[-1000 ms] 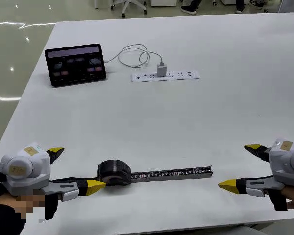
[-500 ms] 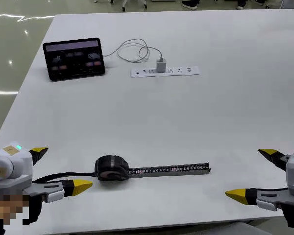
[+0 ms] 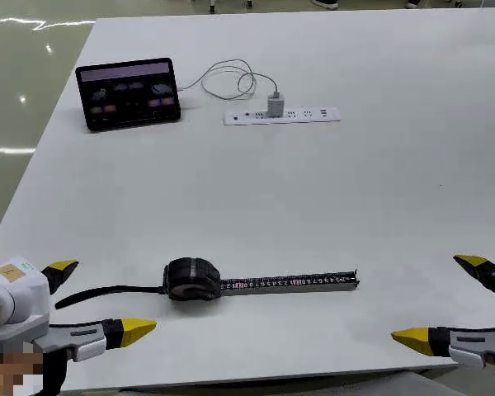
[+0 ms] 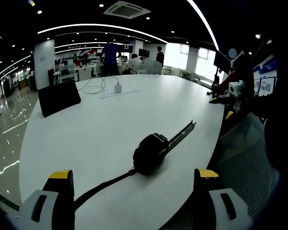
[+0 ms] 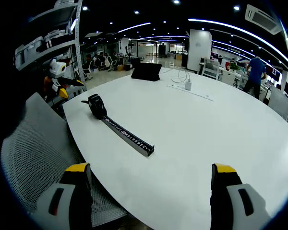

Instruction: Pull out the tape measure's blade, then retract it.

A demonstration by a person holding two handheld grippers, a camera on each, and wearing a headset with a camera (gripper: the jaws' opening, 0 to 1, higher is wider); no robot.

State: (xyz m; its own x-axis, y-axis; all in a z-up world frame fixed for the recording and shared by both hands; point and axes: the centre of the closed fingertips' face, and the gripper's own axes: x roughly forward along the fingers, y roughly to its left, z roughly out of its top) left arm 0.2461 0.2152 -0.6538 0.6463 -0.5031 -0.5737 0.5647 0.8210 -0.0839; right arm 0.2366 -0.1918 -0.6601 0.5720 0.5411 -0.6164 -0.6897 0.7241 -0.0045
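Note:
A black tape measure (image 3: 191, 279) lies near the table's front edge with its blade (image 3: 289, 283) pulled out to the right, flat on the table, and its black strap (image 3: 107, 292) trailing left. My left gripper (image 3: 101, 299) is open at the front left, short of the case (image 4: 150, 151). My right gripper (image 3: 450, 301) is open at the front right, well clear of the blade's tip (image 5: 148, 149). The case (image 5: 96, 104) and blade (image 5: 127, 135) lie ahead and left in the right gripper view. Nothing is between either pair of jaws.
A dark tablet (image 3: 129, 92) stands at the back left. Beside it a white power strip (image 3: 282, 115) with a charger and a looped cable (image 3: 227, 82) lies on the white table (image 3: 330, 190). A grey mesh chair seat (image 5: 38, 158) sits below the front edge.
Both grippers have drawn back from the tape measure toward the front edge and outward. The tape measure lies where it was with its blade out the same length.

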